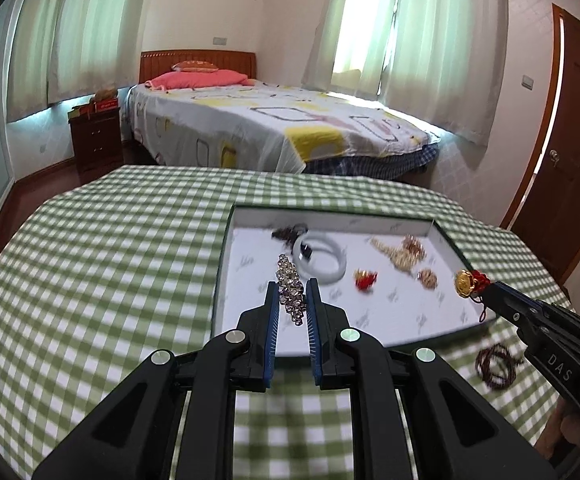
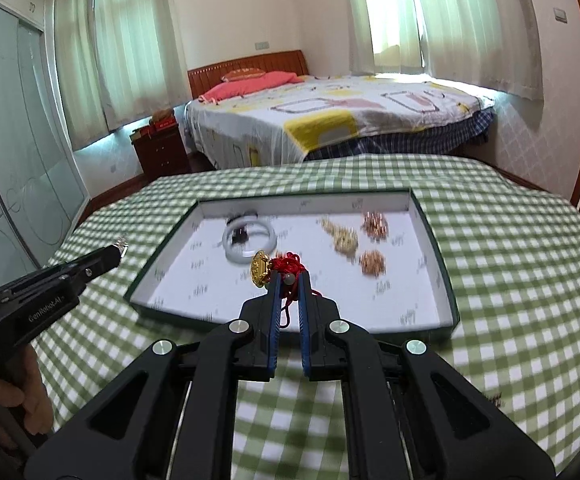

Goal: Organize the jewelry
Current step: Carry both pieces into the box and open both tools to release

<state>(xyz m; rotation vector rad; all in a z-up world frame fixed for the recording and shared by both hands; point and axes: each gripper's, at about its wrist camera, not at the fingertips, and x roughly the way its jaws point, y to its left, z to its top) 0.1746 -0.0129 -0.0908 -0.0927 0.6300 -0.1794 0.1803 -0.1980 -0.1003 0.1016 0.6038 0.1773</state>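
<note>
The left gripper (image 1: 292, 298) pinches a sparkly silver-and-purple rhinestone bracelet (image 1: 290, 294) dangling between its nearly closed fingers, while the right gripper (image 2: 288, 282) clamps a gold charm on red cord (image 2: 273, 268), both over the white tray (image 2: 430, 304).

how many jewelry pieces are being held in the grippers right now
2. The left gripper clamps a rhinestone strand; the right gripper clamps a red-corded gold charm over the tray. None looks hidden.
</note>
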